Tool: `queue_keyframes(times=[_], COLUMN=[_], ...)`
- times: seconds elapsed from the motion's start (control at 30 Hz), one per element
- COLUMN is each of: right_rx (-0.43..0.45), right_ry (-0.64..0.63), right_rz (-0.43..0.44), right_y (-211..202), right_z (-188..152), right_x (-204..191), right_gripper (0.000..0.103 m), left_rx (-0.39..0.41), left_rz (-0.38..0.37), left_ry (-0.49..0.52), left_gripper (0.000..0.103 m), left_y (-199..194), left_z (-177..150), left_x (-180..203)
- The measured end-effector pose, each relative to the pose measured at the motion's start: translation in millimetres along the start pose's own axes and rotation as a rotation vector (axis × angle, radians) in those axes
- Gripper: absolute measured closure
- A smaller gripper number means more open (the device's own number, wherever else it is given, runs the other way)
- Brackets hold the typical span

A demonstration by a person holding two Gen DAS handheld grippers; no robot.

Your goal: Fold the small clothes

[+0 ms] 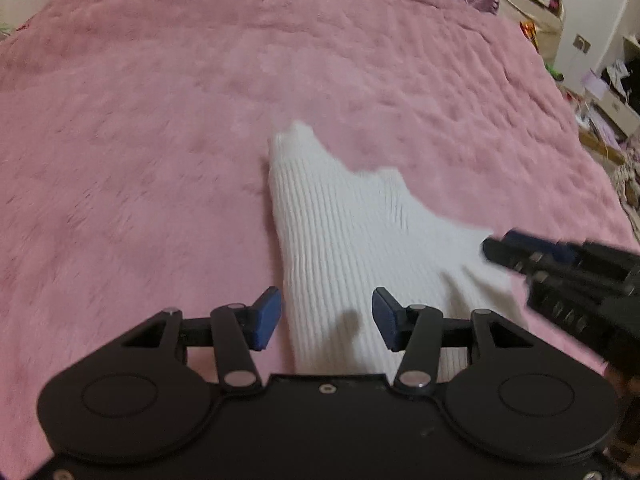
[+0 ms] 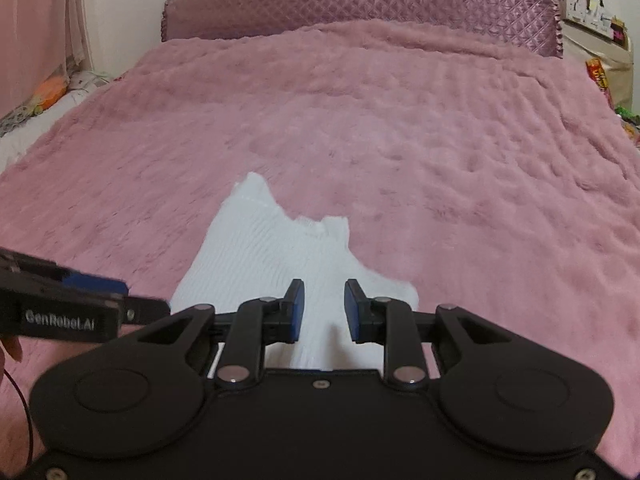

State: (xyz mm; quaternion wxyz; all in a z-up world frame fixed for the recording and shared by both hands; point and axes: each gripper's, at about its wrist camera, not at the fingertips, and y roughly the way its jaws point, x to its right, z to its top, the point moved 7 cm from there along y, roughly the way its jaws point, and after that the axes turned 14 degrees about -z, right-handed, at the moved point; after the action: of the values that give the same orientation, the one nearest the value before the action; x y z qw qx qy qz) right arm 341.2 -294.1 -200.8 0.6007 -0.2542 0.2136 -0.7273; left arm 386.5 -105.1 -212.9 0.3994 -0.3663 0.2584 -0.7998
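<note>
A white ribbed sock [image 1: 340, 248] lies flat on the pink bed blanket [image 1: 140, 140], framed by the spread left claw [image 1: 326, 322] and spread right claw [image 2: 322, 312]; grasping its near end for folding seems next.

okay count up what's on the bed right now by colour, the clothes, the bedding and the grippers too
White: 1, the ribbed garment, lying on the blanket.
Pink: 1, the fluffy blanket covering the bed.
Black with blue pads: 2, the left gripper and the right gripper, both open over the garment's near end.
Total: 4.
</note>
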Motion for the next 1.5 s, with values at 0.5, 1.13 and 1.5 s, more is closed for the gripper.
queue_keyframes(times=[0.5, 1.13, 1.5], right_rx=[-0.127, -0.050, -0.205], right_ry=[-0.006, 0.229, 0.300], right_rz=[-0.026, 0.125, 0.194], right_y=[86, -28, -51], right_z=[-23, -37, -113], right_x=[7, 41, 27], right_gripper=[0.080, 0.057, 0.057], left_rx=[-0.073, 0.019, -0.063], left_rz=[0.009, -0.017, -0.046], left_ry=[-0.077, -0.027, -0.088], left_gripper=[0.039, 0.035, 0.035], left_y=[91, 5, -11], left_z=[22, -24, -99], left_x=[-29, -5, 7])
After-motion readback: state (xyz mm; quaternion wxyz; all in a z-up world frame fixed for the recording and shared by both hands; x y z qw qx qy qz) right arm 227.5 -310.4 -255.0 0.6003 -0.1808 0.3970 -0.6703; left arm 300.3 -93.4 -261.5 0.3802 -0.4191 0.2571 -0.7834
